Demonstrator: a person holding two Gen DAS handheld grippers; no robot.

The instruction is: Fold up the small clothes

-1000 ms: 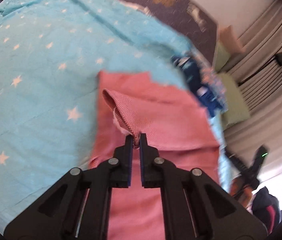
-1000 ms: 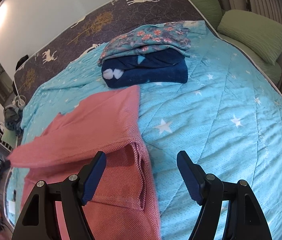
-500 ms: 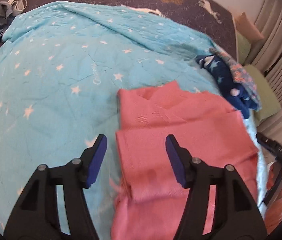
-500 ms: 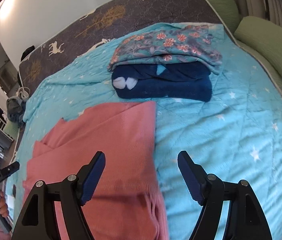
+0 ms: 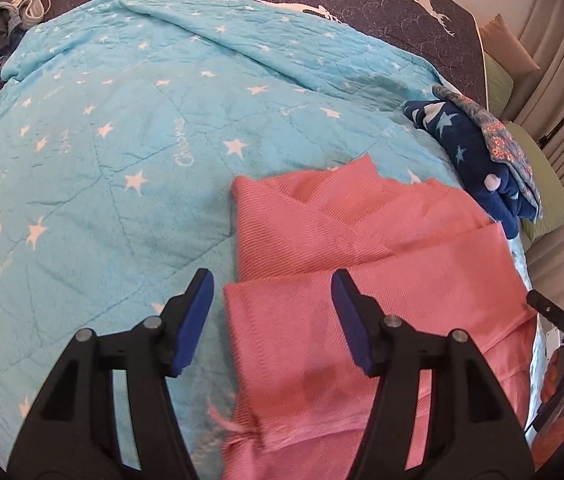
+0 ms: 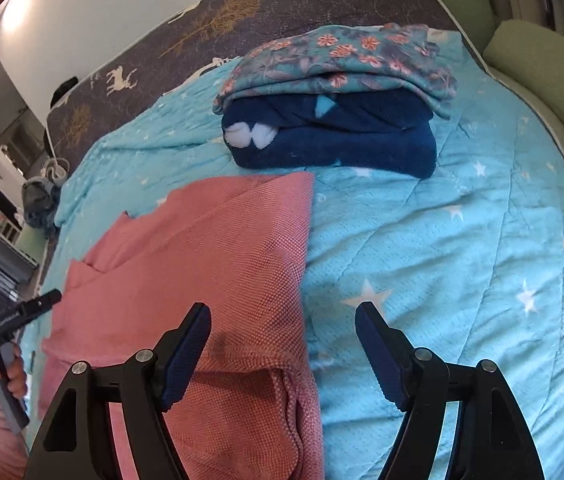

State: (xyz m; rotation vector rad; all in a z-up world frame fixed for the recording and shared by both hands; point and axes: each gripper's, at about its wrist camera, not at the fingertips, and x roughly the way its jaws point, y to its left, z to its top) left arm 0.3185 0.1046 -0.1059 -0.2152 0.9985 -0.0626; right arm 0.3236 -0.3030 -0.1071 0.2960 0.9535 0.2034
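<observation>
While I look down the left wrist view, my left gripper (image 5: pixel 272 312) hangs with jaws apart, gripping nothing, over the pink cloth's (image 5: pixel 362 280) left edge on the star quilt (image 5: pixel 102 160). From the right wrist view, my right gripper (image 6: pixel 282 344) gapes empty, straddling that cloth's right edge.

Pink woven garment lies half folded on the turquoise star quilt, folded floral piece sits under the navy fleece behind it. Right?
Not quite: the right wrist view shows the floral piece on top of the navy fleece. The pink woven garment does lie on the turquoise star quilt.
</observation>
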